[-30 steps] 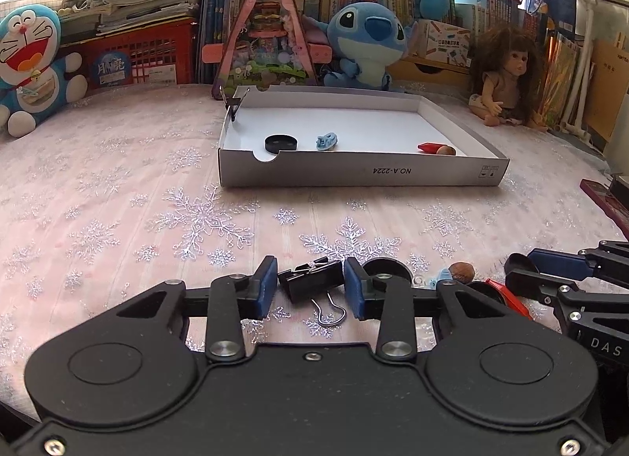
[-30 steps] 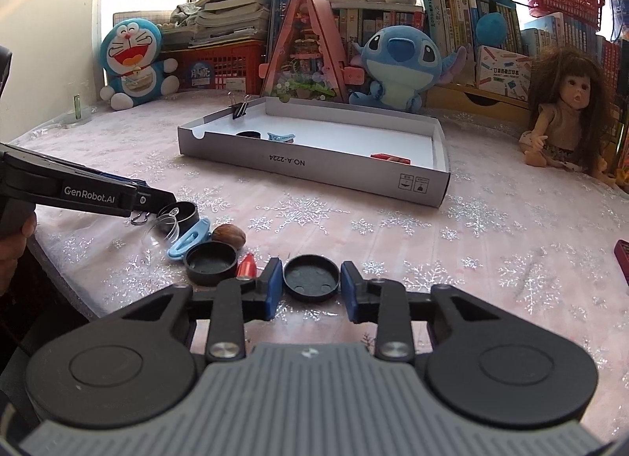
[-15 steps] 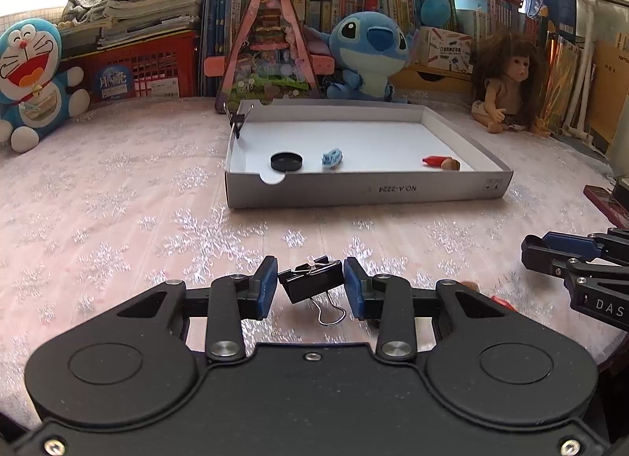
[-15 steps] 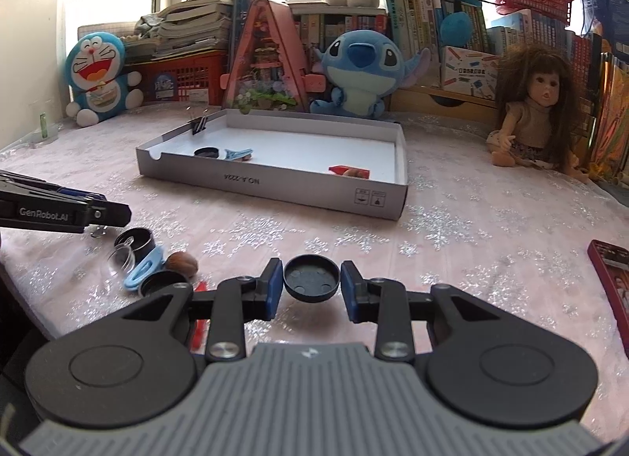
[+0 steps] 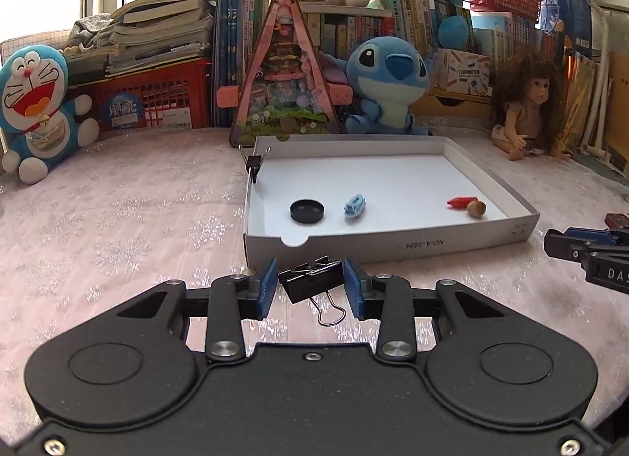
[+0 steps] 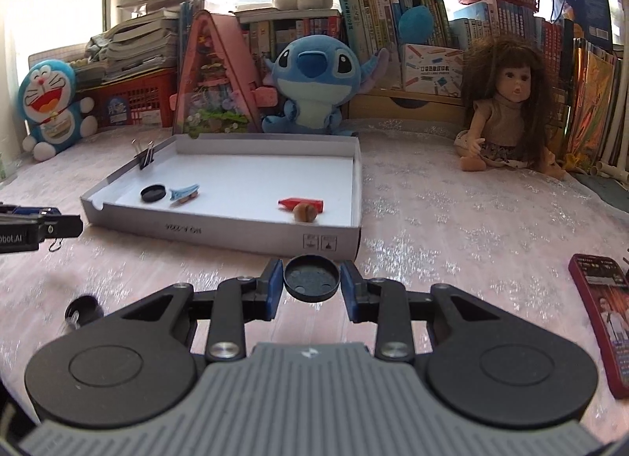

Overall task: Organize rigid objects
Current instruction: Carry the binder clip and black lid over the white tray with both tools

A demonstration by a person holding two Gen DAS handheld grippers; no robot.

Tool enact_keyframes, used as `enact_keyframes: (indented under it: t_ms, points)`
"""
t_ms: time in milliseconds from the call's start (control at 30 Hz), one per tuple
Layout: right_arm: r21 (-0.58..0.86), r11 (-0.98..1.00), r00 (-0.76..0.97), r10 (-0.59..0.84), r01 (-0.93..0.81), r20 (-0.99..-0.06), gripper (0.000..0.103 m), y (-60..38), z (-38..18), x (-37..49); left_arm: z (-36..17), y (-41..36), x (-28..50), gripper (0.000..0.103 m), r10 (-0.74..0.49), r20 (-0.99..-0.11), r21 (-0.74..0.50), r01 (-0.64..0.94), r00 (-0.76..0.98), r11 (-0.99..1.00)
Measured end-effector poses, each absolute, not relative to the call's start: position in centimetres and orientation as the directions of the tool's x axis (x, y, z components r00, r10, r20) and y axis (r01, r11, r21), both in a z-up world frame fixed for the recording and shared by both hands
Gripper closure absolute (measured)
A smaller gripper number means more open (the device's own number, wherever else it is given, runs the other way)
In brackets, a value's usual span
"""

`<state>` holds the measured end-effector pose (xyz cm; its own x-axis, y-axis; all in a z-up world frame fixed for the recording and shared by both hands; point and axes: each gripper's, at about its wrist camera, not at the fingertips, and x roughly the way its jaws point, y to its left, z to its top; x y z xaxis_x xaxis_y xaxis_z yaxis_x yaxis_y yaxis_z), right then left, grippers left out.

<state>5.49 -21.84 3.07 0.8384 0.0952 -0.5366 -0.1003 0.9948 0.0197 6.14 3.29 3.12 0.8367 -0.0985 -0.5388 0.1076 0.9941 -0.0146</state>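
**Both grippers loaded, carrying small items toward the tray**

Left side: the left gripper (image 5: 310,285) has its jaws closed narrowly on a black binder clip (image 5: 312,282). The blue pads press the clip's two ends, and its wire handle hangs free below. The clip sits clear of the pink cloth-covered surface (image 5: 118,220), so it appears to be carried rather than resting. The grip across the rigid body, not the loose wire, looks chosen to stop it swinging.

Centre: the white cardboard tray (image 5: 393,245) lies just ahead of both grippers. It already holds a black cap (image 5: 307,211), a blue clip (image 5: 355,205), a red piece (image 5: 460,202) and a brown nut (image 5: 477,208), the last two touching. A second binder clip (image 5: 253,163) is clamped on the tray's far left rim. Like items seem to be grouped, which suggests where the carried pieces belong.

Right side: the right gripper (image 6: 312,279) has its jaws closed on a round black lid (image 6: 311,277), pinched edge to edge with its hollow face toward the camera. It sits near the tray's front wall. A phone (image 6: 601,318) lies well apart at the right edge.

Judgement: transport stage; release into the tray is not yet done.
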Motion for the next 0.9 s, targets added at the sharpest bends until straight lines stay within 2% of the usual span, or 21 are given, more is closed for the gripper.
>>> enact_keyframes:
  t_ms: [600, 900]
  points:
    - [0.047, 0.995, 0.836, 0.098, -0.087, -0.54, 0.066, -21.5, 4.2, 10.2, 5.2, 2.8, 11.1, 0.069, -0.105, -0.512, -0.046, 0.095, 0.853, 0.994]
    - [0.097, 0.987, 0.773, 0.161, -0.129, -0.614, 0.066, -22.9, 5.1, 14.6, 6.3, 3.7, 15.3, 0.069, -0.155, -0.533, -0.113, 0.112, 0.832, 0.987]
